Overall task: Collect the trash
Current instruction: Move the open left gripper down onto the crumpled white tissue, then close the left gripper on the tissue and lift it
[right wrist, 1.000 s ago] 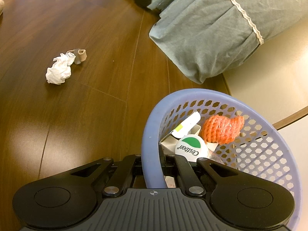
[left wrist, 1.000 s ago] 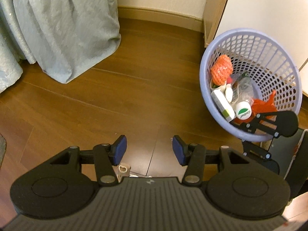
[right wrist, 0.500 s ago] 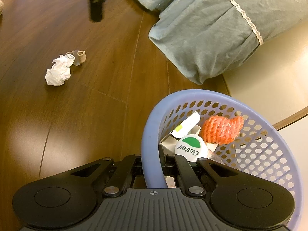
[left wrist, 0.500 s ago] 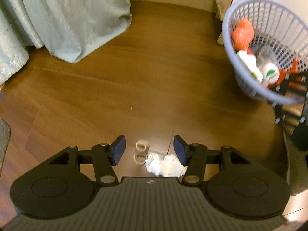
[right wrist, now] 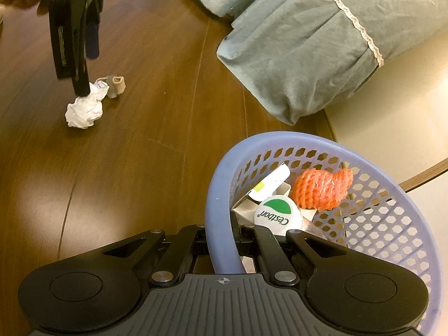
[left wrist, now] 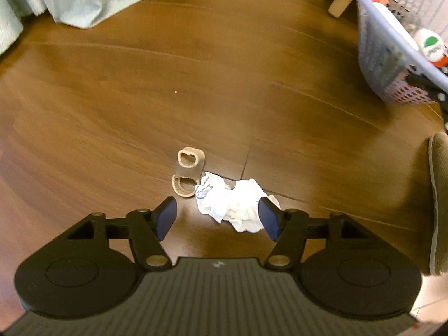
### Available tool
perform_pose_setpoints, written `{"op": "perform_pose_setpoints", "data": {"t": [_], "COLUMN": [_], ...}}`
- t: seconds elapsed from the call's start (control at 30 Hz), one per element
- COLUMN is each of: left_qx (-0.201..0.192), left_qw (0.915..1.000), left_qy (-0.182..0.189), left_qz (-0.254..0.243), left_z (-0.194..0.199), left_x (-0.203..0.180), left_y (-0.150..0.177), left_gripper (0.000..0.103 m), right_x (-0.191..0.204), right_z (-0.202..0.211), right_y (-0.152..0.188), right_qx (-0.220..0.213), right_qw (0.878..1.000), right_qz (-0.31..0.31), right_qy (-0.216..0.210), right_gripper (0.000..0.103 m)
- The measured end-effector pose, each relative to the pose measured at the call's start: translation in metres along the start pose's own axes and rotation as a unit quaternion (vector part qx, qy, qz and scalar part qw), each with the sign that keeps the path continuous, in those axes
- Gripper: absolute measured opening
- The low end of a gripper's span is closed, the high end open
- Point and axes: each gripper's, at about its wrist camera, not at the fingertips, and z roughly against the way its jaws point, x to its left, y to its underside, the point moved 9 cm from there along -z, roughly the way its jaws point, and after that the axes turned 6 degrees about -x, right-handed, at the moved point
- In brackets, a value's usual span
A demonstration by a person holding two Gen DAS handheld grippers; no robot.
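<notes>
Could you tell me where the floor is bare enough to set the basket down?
Bare floor lies between the crumpled tissue, the bedding and the basket. It is crowded where the tissue, the beige cloth band and the left gripper meet.

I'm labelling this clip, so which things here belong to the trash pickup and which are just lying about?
Job:
crumpled white paper
small beige cardboard roll
lavender basket, already holding trash
left gripper, open
right gripper, clamped on the basket rim

Just there:
blue-green bedding
slipper
wooden floor
</notes>
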Motion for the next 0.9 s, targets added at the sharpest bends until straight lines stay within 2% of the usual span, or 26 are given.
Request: {"op": "perform_pose_setpoints", "data": {"t": [0.1, 0.17, 0.23, 0.33, 0.43, 0.5, 0.63, 0.9], "left_qx": [0.003, 0.007, 0.014, 0.017, 0.015, 0.014, 0.005, -0.026], "left_qw": [0.9998, 0.9994, 0.9987, 0.9988, 0.9991, 0.9991, 0.9995, 0.9995], "left_qy": [0.004, 0.007, 0.01, 0.012, 0.012, 0.011, 0.009, 0.007], "left_qz": [0.018, 0.034, 0.048, 0.045, 0.038, 0.038, 0.029, 0.018], "left_z": [-0.013, -0.021, -0.026, -0.029, -0.023, -0.018, -0.004, 0.051], "left_x": [0.001, 0.004, 0.005, 0.003, 0.002, 0.003, 0.002, 0.008], "left_y": [0.0, 0.0, 0.002, 0.007, 0.01, 0.01, 0.006, -0.024], "left_gripper": [0.059, 0.054, 0.045, 0.037, 0.017, 0.013, 0.01, 0.009], "right_x": [0.0, 0.002, 0.002, 0.002, 0.002, 0.002, 0.003, 0.005], "right_z": [0.0, 0.0, 0.0, -0.001, -0.003, -0.003, -0.003, -0.004], "right_y": [0.0, 0.0, 0.0, -0.001, -0.003, -0.002, -0.003, -0.005], "right_qx": [0.0, -0.001, -0.001, -0.002, -0.003, -0.003, -0.002, 0.0], "right_qw": [1.0, 1.0, 1.0, 1.0, 1.0, 1.0, 1.0, 1.0], "right_qz": [0.001, 0.002, 0.003, 0.004, 0.004, 0.003, 0.002, 0.005], "right_qy": [0.0, -0.002, -0.003, -0.003, -0.004, -0.004, -0.002, -0.006], "right_gripper": [0.0, 0.0, 0.0, 0.0, 0.0, 0.0, 0.0, 0.0]}}
